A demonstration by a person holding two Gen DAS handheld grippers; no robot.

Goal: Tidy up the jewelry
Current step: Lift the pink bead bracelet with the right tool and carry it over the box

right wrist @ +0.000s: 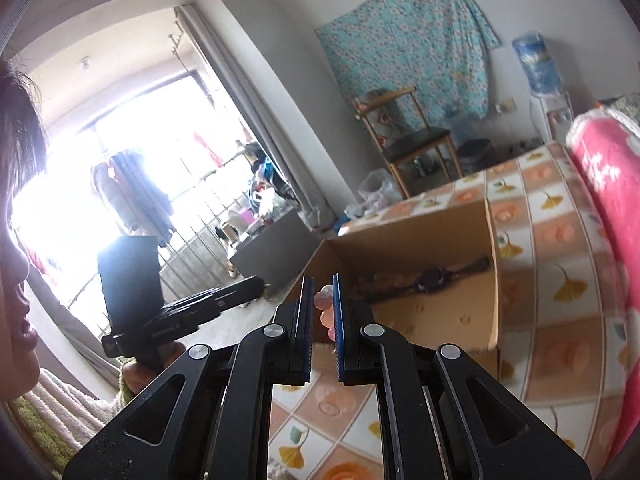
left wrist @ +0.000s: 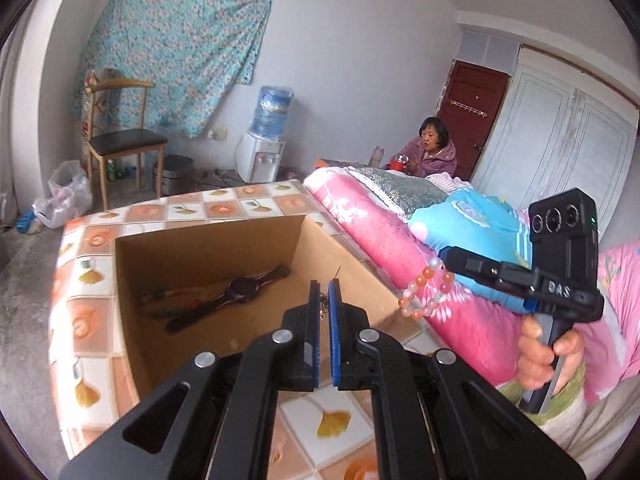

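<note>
We carry two pieces toward cardboard box (left wrist: pixel 208 280). Left gripper (left wrist: pixel 324 300) fingers nearly closed, pinching small dark chain piece (left wrist: pixel 323 307) above box opening. Right gripper (right wrist: pixel 323 300) fingers closed on pink bead bracelet (left wrist: pixel 426 294), hanging just outside box's right wall, above tiled surface (left wrist: pixel 248 204). Watch (left wrist: pixel 240 290) lies inside box. Next move, we judge: bring right gripper over rim, then part fingers. Box mouth wide; pink bedding (left wrist: pixel 400 240) crowds right side.
</note>
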